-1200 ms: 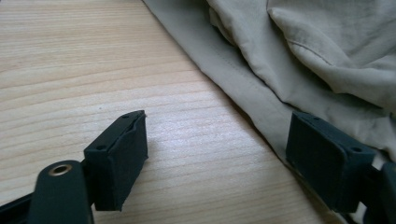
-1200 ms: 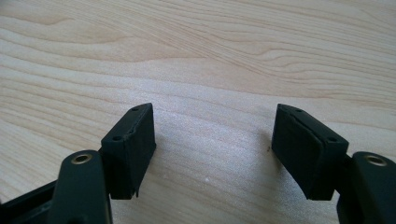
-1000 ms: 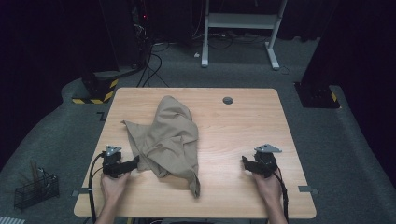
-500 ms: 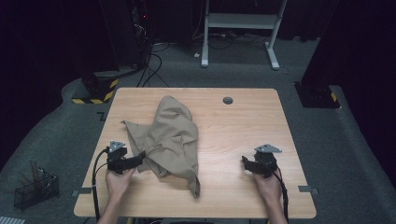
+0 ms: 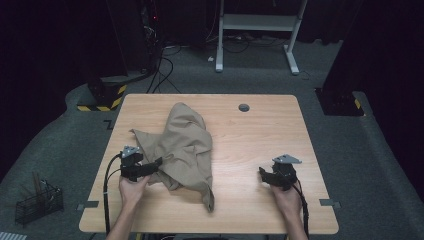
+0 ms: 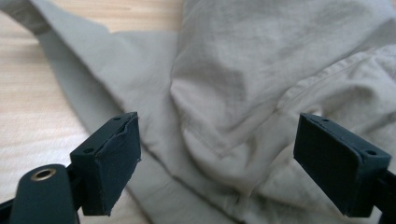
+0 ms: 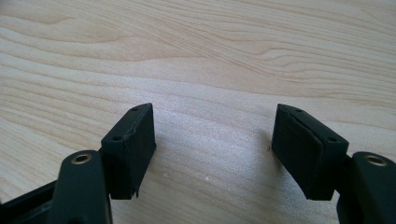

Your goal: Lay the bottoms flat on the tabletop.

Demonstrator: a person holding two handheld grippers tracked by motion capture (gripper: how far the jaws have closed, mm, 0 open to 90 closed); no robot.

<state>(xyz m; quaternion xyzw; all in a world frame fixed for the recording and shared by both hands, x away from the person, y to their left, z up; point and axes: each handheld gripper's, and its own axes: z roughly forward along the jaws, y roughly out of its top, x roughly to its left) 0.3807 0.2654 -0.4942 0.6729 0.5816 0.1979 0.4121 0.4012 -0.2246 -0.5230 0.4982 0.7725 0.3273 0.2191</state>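
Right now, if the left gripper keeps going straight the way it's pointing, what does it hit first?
The left gripper, open, would most likely meet the crumpled tan cloth first; a raised fold sits right between its jaws.

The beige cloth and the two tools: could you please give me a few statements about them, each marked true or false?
1. The left tool is open, its jaws either side of a fold of the beige cloth. True.
2. The right tool is shut on the cloth. False: it is open over bare table, apart from the cloth.
3. The cloth lies flat and neatly folded. False: it is crumpled and bunched.
4. A small dark round disc sits near the table's far edge. True.
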